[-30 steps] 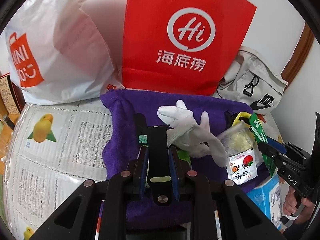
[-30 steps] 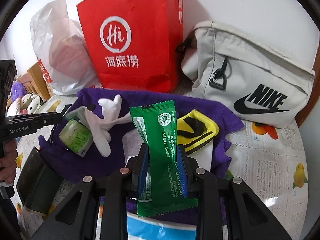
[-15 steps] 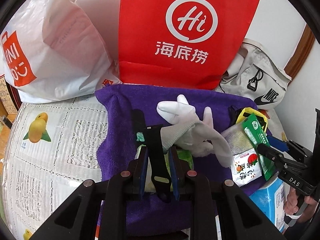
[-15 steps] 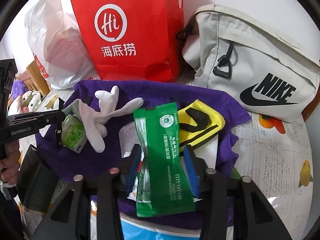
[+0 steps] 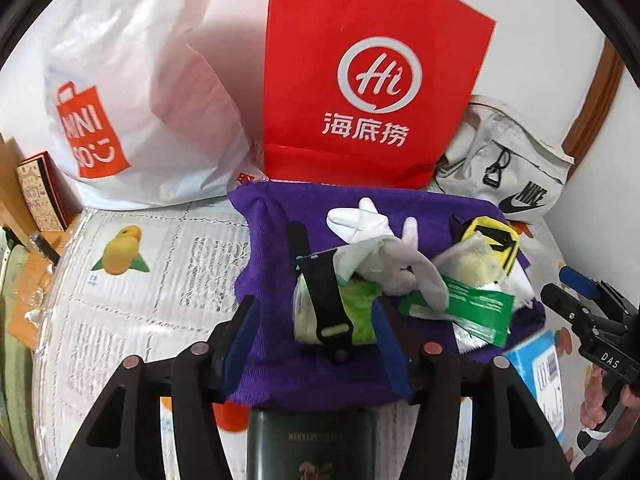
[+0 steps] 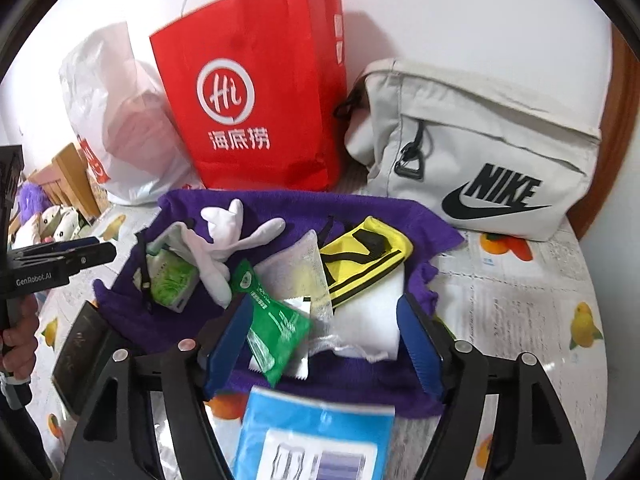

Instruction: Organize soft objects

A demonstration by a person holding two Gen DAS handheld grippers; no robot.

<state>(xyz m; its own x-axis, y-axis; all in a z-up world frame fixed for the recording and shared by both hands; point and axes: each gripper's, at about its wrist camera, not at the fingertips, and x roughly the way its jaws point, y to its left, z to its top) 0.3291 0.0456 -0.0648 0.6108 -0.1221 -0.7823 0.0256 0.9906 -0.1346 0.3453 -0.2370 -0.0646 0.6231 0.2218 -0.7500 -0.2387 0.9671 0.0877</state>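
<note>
A purple towel (image 5: 272, 224) (image 6: 304, 204) lies on the table with a pile on it: a white glove (image 5: 372, 232) (image 6: 228, 236), a black strap (image 5: 324, 292), a green tissue pack (image 5: 360, 316) (image 6: 172, 280), a green sachet (image 5: 476, 308) (image 6: 276, 324), a yellow and black pouch (image 5: 492, 240) (image 6: 368, 256) and white packets (image 6: 372, 320). My left gripper (image 5: 316, 344) is open, its jaws either side of the strap and tissue pack. My right gripper (image 6: 324, 344) is open and empty over the sachet and packets.
A red paper bag (image 5: 368, 72) (image 6: 256, 96), a white Miniso plastic bag (image 5: 132, 104) and a grey Nike bag (image 6: 480, 160) stand behind the towel. A blue packet (image 6: 316, 436) and a dark booklet (image 5: 312, 444) lie at the front edge.
Both grippers have opened. The left one let go of the black strap, the right one let go of the green sachet, which now lies on the pile. Both grippers pulled back a little.
</note>
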